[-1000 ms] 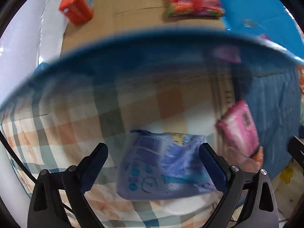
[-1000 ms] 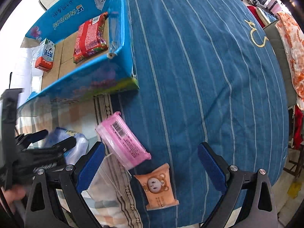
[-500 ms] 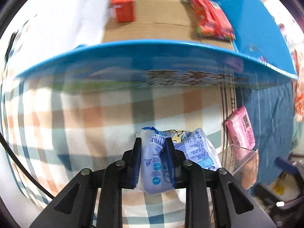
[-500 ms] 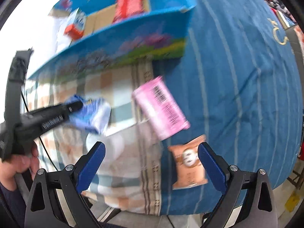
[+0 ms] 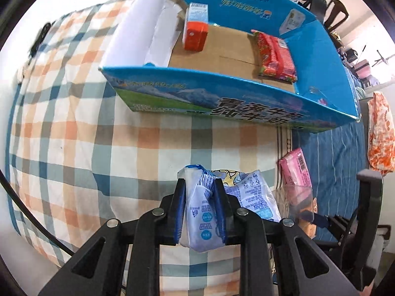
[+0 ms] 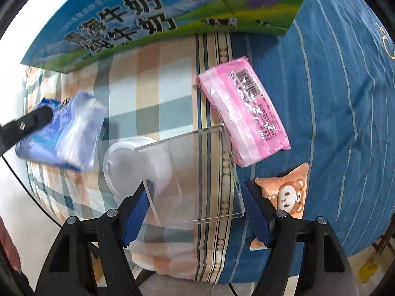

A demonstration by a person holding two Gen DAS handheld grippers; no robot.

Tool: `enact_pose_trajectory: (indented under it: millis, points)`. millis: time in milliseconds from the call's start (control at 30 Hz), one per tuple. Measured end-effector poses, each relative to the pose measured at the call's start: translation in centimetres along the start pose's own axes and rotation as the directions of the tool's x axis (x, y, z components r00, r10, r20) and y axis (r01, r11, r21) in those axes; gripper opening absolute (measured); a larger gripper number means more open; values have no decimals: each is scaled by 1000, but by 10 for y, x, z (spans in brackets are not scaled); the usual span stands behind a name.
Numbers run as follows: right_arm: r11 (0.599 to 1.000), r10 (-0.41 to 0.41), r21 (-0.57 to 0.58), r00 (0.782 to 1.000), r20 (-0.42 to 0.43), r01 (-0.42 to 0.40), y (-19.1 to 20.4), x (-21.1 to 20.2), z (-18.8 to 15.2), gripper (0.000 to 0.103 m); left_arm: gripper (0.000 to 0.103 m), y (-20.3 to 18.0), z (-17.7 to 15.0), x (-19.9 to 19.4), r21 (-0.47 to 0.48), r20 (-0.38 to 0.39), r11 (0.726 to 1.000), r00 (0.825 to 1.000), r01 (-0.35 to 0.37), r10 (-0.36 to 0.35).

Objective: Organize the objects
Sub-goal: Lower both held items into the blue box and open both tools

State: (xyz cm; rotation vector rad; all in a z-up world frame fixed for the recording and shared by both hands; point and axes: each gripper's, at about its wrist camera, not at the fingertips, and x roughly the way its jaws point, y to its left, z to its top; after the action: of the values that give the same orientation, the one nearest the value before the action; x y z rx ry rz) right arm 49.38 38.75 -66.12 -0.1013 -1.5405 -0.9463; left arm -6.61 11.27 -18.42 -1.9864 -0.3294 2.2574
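Your left tongs (image 5: 199,211) are pressed onto a blue-and-white packet (image 5: 201,212), pinching its left part between both pads at the lower middle of the left wrist view; the rest of the packet bulges out to the right of the pads. In the right wrist view the same packet (image 6: 66,135) appears blurred at the left edge.

Your right tongs (image 6: 197,211) have just been closing, and a clear plastic box (image 6: 195,175) sits between the pads; the left pad meets its edge, while the right pad stands just beside its corner, so you cannot tell whether the grip is firm. A translucent round lid (image 6: 123,165) shows left of and behind the box.

A pink wrapped pack (image 6: 243,114) lies on the blue striped cloth (image 6: 321,98), upper right of the box, and an orange bear packet (image 6: 286,192) lies at the right pad.

The blue carton (image 5: 234,98) fills the top of the left wrist view, on the checked cloth (image 5: 74,135). Inside it stand an orange-and-white small box (image 5: 195,30) and a red snack pack (image 5: 275,56).
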Motion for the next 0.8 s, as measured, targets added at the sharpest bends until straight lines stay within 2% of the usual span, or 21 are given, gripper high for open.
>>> enact_pose_trajectory:
  millis: [233, 433, 633, 800]
  points:
    - [1000, -18, 18, 999, 45, 17, 4, -29, 0, 72, 19, -14, -4, -25, 33, 54, 999, 999, 1, -3]
    - [999, -5, 37, 994, 111, 0, 10, -87, 5, 72, 19, -27, 4, -68, 51, 137, 998, 989, 45, -52]
    - [998, 24, 51, 979, 202, -35, 16, -157, 23, 72, 19, -39, 33, -119, 66, 250, 995, 964, 81, -95]
    - [997, 27, 67, 960, 279, -47, 28, -202, 49, 72, 19, -44, 76, -142, 65, 331, 995, 939, 82, -99]
